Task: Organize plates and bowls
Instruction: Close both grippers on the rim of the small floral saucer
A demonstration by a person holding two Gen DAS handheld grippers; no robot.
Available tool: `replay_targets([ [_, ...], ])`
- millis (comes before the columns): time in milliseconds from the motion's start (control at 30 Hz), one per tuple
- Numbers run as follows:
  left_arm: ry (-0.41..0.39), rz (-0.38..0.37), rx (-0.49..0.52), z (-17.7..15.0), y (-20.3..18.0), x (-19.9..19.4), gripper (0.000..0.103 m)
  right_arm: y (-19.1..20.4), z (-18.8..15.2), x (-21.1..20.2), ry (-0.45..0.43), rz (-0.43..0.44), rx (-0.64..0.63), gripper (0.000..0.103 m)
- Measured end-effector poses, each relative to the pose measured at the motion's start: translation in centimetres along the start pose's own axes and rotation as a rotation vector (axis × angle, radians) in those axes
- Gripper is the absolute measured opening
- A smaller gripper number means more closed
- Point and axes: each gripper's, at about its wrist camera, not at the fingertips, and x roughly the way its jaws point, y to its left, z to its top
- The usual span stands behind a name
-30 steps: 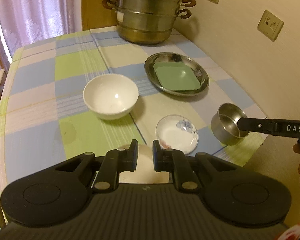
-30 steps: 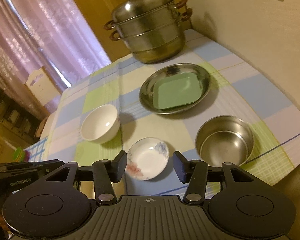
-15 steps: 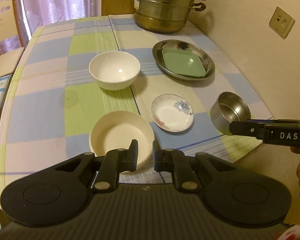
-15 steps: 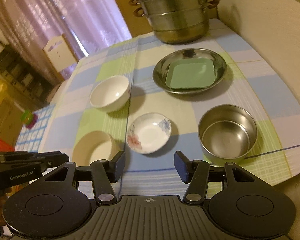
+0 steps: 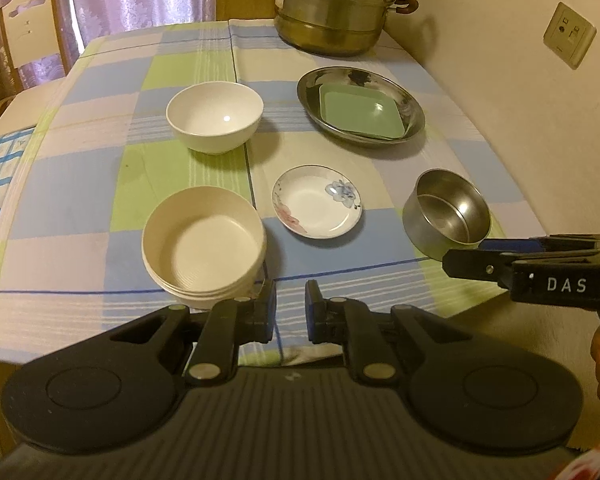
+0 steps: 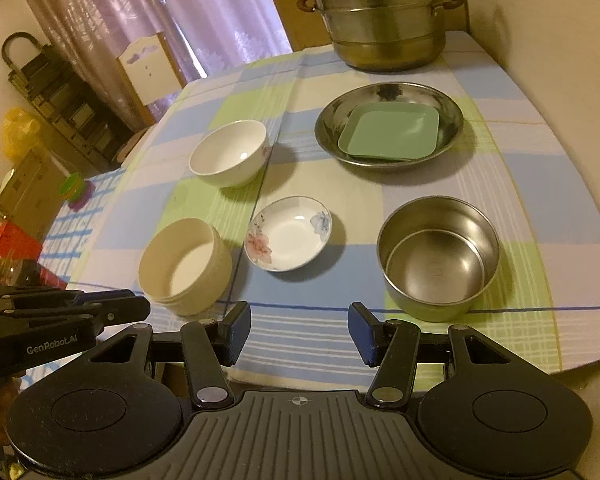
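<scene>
A checked tablecloth (image 6: 500, 168) covers the table. At its far end stands a tall steel steamer pot (image 6: 384, 12). Nearer, a steel plate (image 6: 452, 116) holds a green square dish (image 6: 388, 136). A white bowl (image 6: 228, 156) sits left of it, with a steel bowl (image 6: 440, 256), a cream bowl (image 6: 184, 264), possibly several stacked, and a small floral saucer (image 6: 288, 236) along the near edge. The right gripper (image 6: 298, 332) hangs spread wide and empty; the left gripper (image 5: 290, 312), also empty, shows a narrow gap.

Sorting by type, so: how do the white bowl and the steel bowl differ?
The white bowl is glossy ceramic with curved sides; the steel bowl is metal with straighter walls. The white bowl sits farther back on the left; the steel bowl is near the front edge on the right. Both stand upright and empty.
</scene>
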Motion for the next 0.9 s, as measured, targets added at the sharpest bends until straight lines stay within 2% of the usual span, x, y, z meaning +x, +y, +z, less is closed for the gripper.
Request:
replay_targets([
  [533, 0.000, 0.048, -0.023, -0.9, -2.3, 0.3, 0.013, -1.7, -0.1, -0.1, 0.023, 0.038, -0.023, 0.054],
  [900, -0.021, 0.027, 0.018, 1.3, -1.3, 2.3, 0.015, -1.2, 1.7, 1.7, -0.024, 0.035, 0.033, 0.054],
])
